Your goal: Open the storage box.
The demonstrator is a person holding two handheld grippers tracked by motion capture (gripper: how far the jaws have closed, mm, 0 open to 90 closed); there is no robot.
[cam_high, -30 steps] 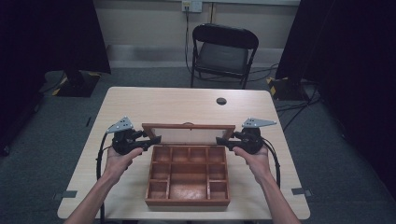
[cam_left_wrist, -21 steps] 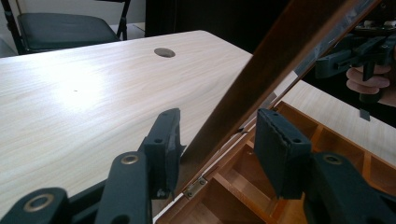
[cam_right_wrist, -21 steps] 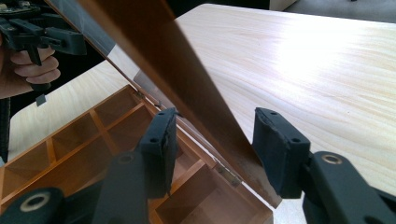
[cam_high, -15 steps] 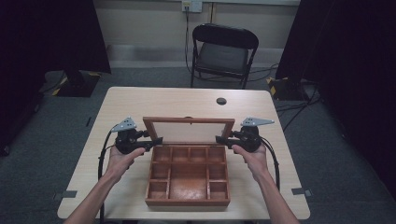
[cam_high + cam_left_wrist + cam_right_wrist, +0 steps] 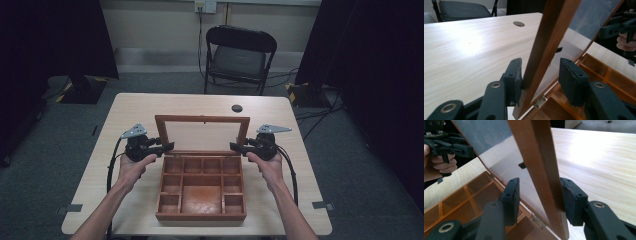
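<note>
Wooden compartment box (image 5: 201, 187) sits at the near middle of the table (image 5: 150, 107), its glass-paned lid (image 5: 202, 132) standing nearly upright on the far-edge hinges. Left gripper (image 5: 166, 146) straddles the lid's left frame stile low down, just above the hinge (image 5: 539, 102); one pad touches the wood, the other stands clear, so the jaws are spread, not clamping. Right gripper (image 5: 235, 146) straddles the right stile in like manner, the outer pad close against the wood, the inner one apart from the pane.

Assessment: the lid is being swung on its hinges, guided from both sides. Recommended practice: move both hands at matched pace so the frame does not twist, keep pads on wood rather than glass, and stay clear of the hinges. Risk: uneven pushing could rack the lid or shift the box across the table.
</note>
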